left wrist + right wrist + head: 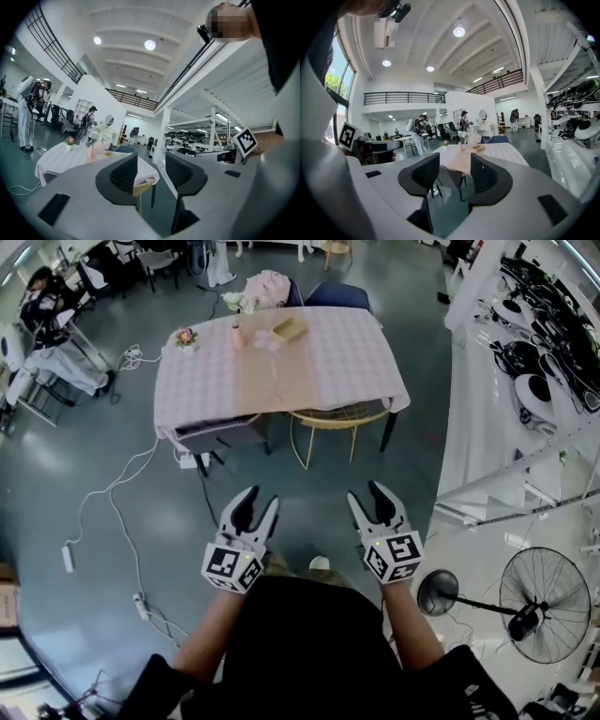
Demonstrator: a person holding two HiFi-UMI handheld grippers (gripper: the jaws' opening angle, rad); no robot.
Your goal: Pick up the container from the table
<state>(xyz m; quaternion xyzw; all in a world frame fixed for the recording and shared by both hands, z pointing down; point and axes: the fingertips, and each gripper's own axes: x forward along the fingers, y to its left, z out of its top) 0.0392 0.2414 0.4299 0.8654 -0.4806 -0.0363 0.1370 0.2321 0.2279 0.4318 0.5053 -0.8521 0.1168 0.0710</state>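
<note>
Well ahead of me stands a table with a pink checked cloth [356, 352]. On it lie a tan box-like container [290, 328], a pink cup [236, 334] and a small flower pot [186, 337]. My left gripper [260, 501] and right gripper [367, 495] are held side by side over the floor, short of the table, both open with nothing between the jaws. The left gripper view looks past the left gripper [151, 166] to the table [61, 159] at the left. In the right gripper view the right gripper [454, 168] frames the table [506, 152] and the container [478, 147].
A wicker chair [328, 423] and a grey chair [220, 435] are tucked in on the table's near side, a blue chair [337, 294] on the far side. Cables and a power strip [67, 557] lie on the floor at left. A standing fan [544, 601] and white shelving [525, 381] are on the right.
</note>
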